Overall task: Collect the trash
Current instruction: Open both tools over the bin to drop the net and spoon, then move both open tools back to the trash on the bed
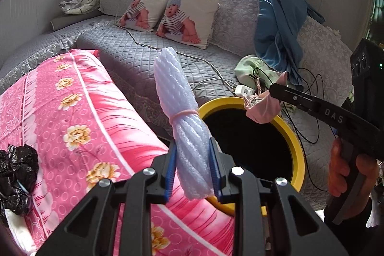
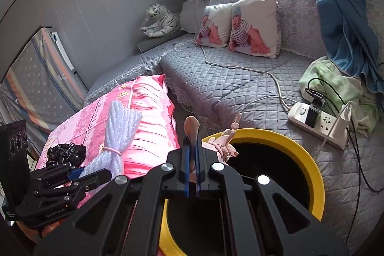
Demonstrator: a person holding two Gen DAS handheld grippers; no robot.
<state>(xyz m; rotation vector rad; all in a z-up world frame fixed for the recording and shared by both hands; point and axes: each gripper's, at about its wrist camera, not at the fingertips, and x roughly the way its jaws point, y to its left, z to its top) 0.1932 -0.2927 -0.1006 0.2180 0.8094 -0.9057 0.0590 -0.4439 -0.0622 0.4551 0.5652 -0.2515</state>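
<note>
My left gripper (image 1: 193, 148) is shut on a bundle of white foam netting (image 1: 177, 97) tied with a pink band, held upright beside the yellow-rimmed bin (image 1: 298, 148). The bundle also shows in the right wrist view (image 2: 120, 128), held by the left gripper (image 2: 76, 172). My right gripper (image 2: 192, 138) is shut on a pink face mask (image 2: 192, 126) over the bin's rim (image 2: 300, 150). In the left wrist view the right gripper (image 1: 273, 89) holds the mask (image 1: 264, 109) above the bin's far edge. A crumpled black plastic bag (image 1: 16, 174) lies on the pink pillow, also in the right wrist view (image 2: 64, 154).
A pink floral pillow (image 1: 84, 112) lies left of the bin. A grey quilted sofa (image 2: 228, 80) carries two baby-print cushions (image 2: 240, 25), a white power strip (image 2: 319, 124) with chargers and cables, a green cloth (image 2: 336, 85) and a toy tiger (image 2: 163, 20). Blue curtains (image 1: 278, 28) hang at right.
</note>
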